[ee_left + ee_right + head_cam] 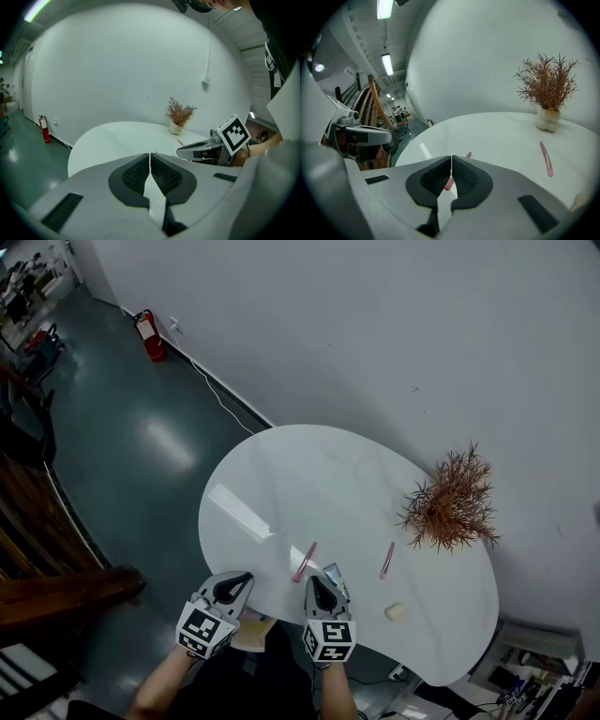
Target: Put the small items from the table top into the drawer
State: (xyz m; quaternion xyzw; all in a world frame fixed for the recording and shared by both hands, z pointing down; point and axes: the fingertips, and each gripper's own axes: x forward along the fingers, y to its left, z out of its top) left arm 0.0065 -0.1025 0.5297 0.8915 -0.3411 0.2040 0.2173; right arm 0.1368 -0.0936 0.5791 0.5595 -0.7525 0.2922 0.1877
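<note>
**Nearer pink pen lies just ahead of the right jaws**

The right gripper (316,581) hovers at the near edge of the white counter (309,484), its jaws clenched on nothing. The nearer pink pen (304,562) lies on the counter just past the tips, its long axis slanting away. The left gripper (242,579), likewise clenched and empty, is farther from it. A second pink pen (387,560) and a small cream item (395,612) lie to the right. The right jaws would likely need to part and straddle the pen crosswise.

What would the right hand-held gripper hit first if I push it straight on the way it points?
Most likely the nearer pink pen, lying on the white table just past the right hand-held gripper, whose jaws are shut. Depth is unclear, so it might touch the tabletop beside the pen instead.
</note>
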